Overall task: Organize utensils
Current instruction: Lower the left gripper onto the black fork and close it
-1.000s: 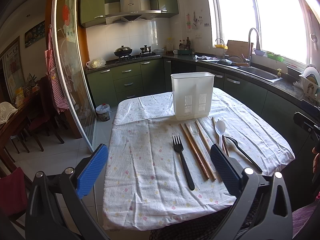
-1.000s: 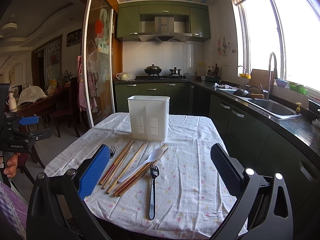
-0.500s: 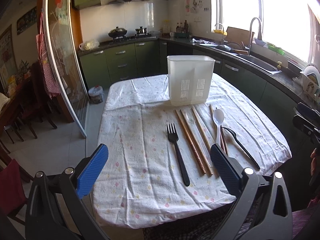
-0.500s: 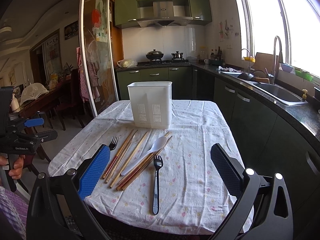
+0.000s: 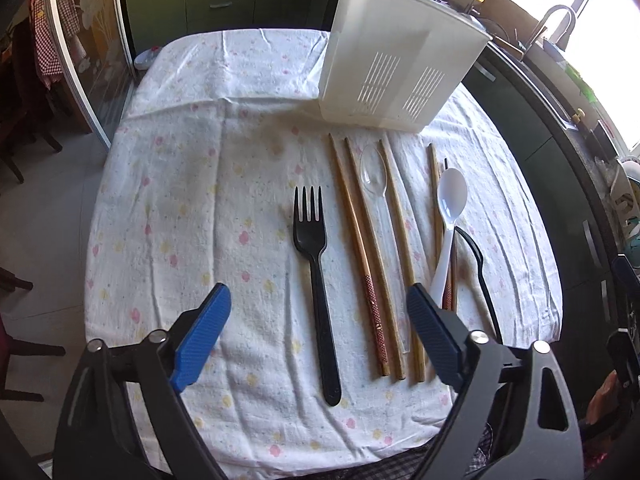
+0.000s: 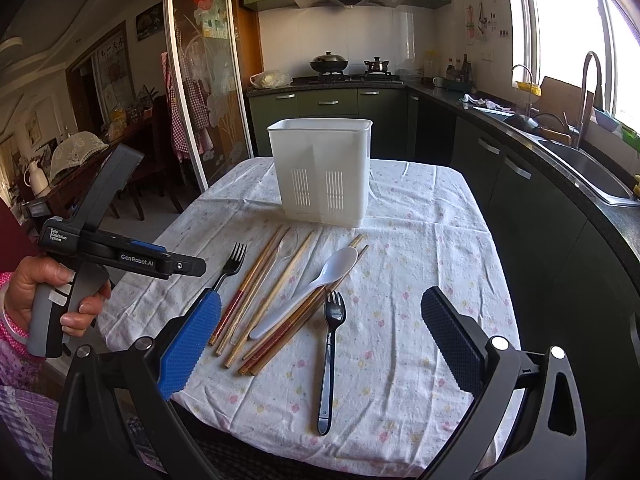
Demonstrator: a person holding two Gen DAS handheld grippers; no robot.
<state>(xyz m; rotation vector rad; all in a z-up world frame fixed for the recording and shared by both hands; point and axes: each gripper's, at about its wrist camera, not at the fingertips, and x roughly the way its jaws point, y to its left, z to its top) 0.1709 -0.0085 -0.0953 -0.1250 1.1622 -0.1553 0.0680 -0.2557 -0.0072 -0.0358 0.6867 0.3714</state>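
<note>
One light, stiff, slippery black fork lies beside the chopsticks; your left gripper, fingers closing, empty, should pinch mid-handle.

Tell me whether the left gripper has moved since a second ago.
Yes. The left gripper has come forward and tipped down over the table; the white holder now sits at the frame's top, the black fork between its closing jaws.

A white tablecloth sprinkled with small pink and yellow flowers covers the table. On it lie a black fork, tan wooden chopsticks with red patterned ends, a clear spoon and a white spoon, beside a white slotted caddy. The left gripper has blue ribbed pads on a black frame
</note>
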